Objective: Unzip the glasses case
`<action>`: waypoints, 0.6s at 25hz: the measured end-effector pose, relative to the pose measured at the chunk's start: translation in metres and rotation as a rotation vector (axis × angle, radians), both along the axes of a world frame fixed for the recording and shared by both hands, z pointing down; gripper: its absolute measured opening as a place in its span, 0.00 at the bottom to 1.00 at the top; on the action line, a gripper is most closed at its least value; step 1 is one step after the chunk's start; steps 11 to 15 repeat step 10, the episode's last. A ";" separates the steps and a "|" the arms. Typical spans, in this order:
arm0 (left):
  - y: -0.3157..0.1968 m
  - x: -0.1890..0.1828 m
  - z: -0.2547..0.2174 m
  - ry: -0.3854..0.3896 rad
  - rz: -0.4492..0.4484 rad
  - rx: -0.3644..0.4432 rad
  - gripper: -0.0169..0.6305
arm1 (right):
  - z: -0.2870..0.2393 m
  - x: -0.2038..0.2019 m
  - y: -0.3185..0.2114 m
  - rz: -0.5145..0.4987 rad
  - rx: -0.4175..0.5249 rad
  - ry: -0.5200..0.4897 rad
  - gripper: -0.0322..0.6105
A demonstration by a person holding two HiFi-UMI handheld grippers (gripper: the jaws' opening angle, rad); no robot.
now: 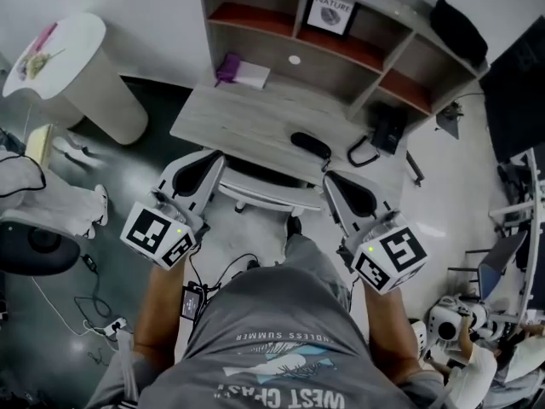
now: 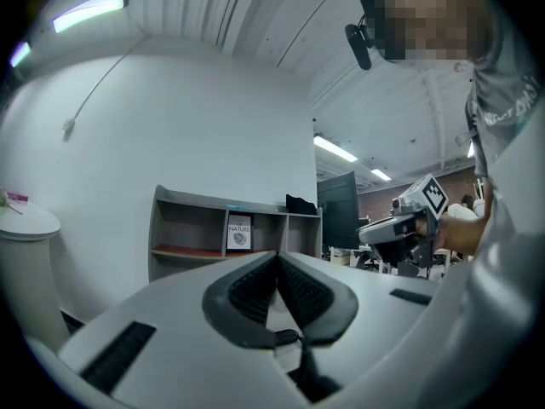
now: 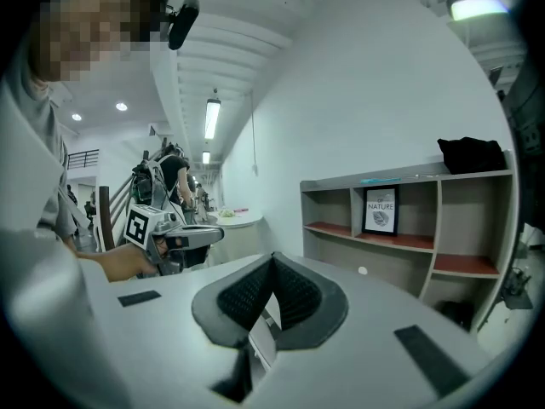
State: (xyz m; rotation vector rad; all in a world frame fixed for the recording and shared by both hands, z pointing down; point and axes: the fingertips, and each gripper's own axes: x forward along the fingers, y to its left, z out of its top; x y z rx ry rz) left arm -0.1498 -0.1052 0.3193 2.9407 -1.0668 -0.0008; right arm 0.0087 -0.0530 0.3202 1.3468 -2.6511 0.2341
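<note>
The glasses case (image 1: 310,144) is a black oval pouch lying flat on the grey desk (image 1: 238,122), near its front edge. Both grippers hover in front of the desk, apart from the case. My left gripper (image 1: 216,158) is shut and empty, left of the case. My right gripper (image 1: 329,178) is also shut and empty, just below and right of the case. In the left gripper view the left gripper's (image 2: 277,258) pads meet with nothing between them; the same holds for the right gripper (image 3: 272,261) in its own view. The case is hidden in both gripper views.
A shelf unit (image 1: 358,54) stands at the desk's back with a framed NATURE print (image 1: 332,12). A purple item on white paper (image 1: 241,72) and a black device with a looped cord (image 1: 380,133) sit on the desk. A white chair (image 1: 255,196) is tucked under it.
</note>
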 end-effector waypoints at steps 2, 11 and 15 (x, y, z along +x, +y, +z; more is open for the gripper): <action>0.002 -0.003 0.000 0.005 -0.002 0.001 0.03 | -0.001 0.000 0.003 0.005 0.002 -0.001 0.06; 0.012 -0.015 -0.002 0.022 -0.007 -0.002 0.03 | -0.009 -0.010 0.010 0.002 0.010 0.013 0.06; 0.012 -0.015 -0.002 0.022 -0.007 -0.002 0.03 | -0.009 -0.010 0.010 0.002 0.010 0.013 0.06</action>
